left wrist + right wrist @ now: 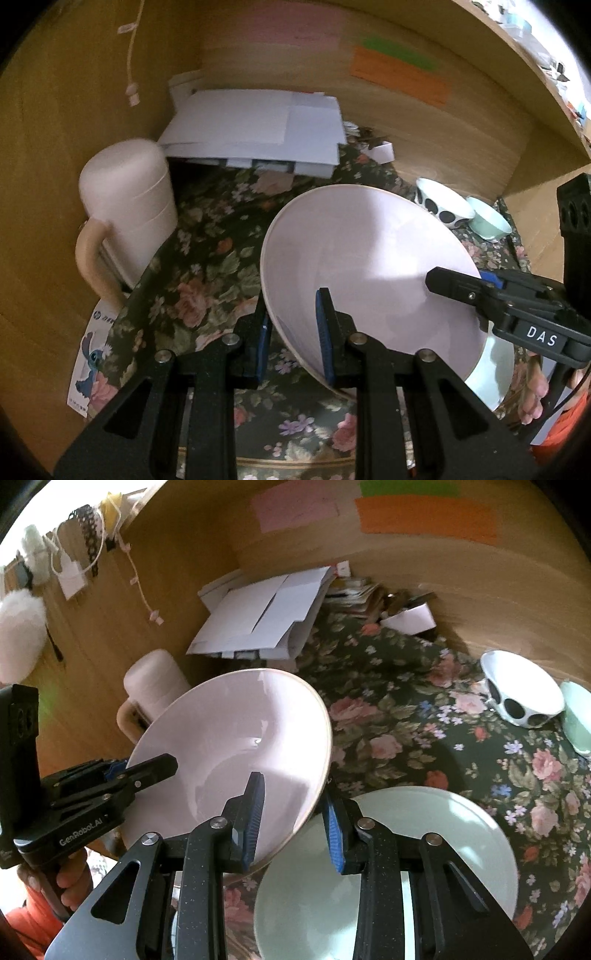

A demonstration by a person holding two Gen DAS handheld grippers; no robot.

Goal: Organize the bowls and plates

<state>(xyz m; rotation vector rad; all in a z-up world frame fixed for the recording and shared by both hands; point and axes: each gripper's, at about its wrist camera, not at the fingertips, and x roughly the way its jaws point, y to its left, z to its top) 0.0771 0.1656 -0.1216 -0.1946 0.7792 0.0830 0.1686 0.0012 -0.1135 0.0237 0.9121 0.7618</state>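
A large pale pink bowl (pixel 369 258) hangs tilted above the floral cloth, gripped on two sides. My left gripper (pixel 293 314) is shut on its near left rim, blue pads on either side of the wall. My right gripper (pixel 291 794) is shut on the opposite rim of the same bowl (pixel 229 738). Each gripper shows in the other's view: the right gripper (pixel 454 284) at right, the left gripper (pixel 147 768) at left. Under the bowl's right side lies a pale green plate (pixel 424 830). A black-dotted white bowl (pixel 524 694) and a mint bowl (pixel 578 720) sit at the far right.
A pale pink lidded jug (pixel 129 206) with a handle stands at the left by the wooden side wall. A stack of white papers (pixel 255 129) fills the back corner. The floral cloth (pixel 207 266) covers the surface, with wooden walls behind. A person's hand (pixel 70 875) holds the left gripper's handle.
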